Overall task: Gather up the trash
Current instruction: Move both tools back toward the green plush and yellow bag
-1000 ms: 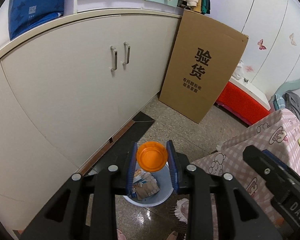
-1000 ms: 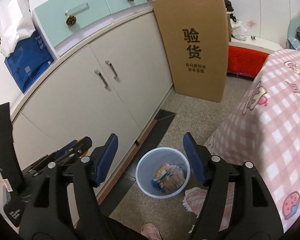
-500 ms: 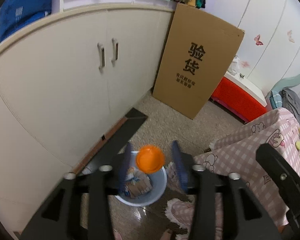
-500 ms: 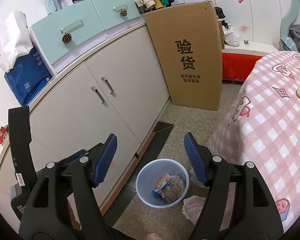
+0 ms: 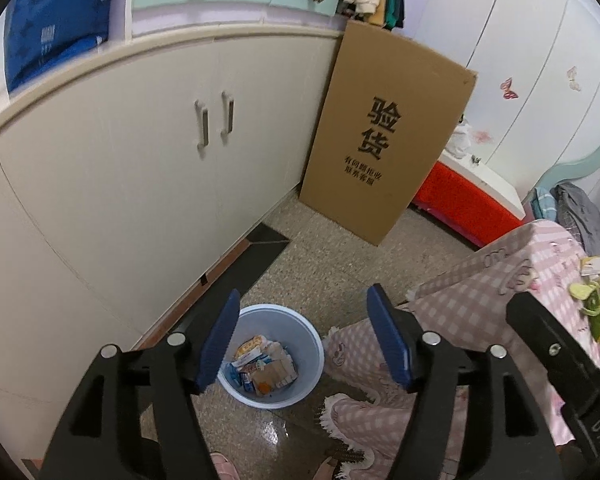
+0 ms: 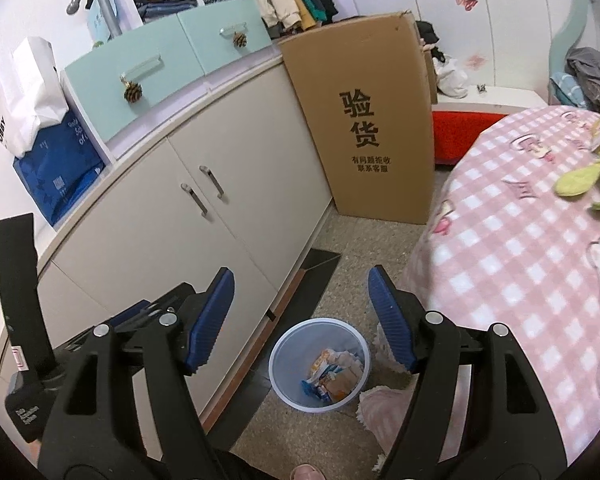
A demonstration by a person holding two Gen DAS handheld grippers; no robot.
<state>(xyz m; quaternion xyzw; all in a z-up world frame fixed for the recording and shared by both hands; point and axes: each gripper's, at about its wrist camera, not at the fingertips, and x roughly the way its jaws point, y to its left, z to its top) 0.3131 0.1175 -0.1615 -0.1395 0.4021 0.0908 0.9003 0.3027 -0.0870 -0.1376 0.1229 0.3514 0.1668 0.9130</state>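
Both claws hang above the floor with nothing between their blue pads. On the left gripper (image 5: 300, 340) the jaws are spreading wider, empty; the right gripper (image 6: 300, 320) stands released too. Below them sits a pale blue trash bin (image 5: 312, 344) on the speckled floor, holding crumpled wrappers and packets (image 5: 262, 366), with a small orange piece (image 5: 265, 388) among them. It stands near the cream cabinet (image 5: 140, 184), just beside the hanging edge of a pink checked cloth (image 5: 480, 292). Farther off, a tall cardboard box (image 5: 384, 140) leans against the cabinet's end.
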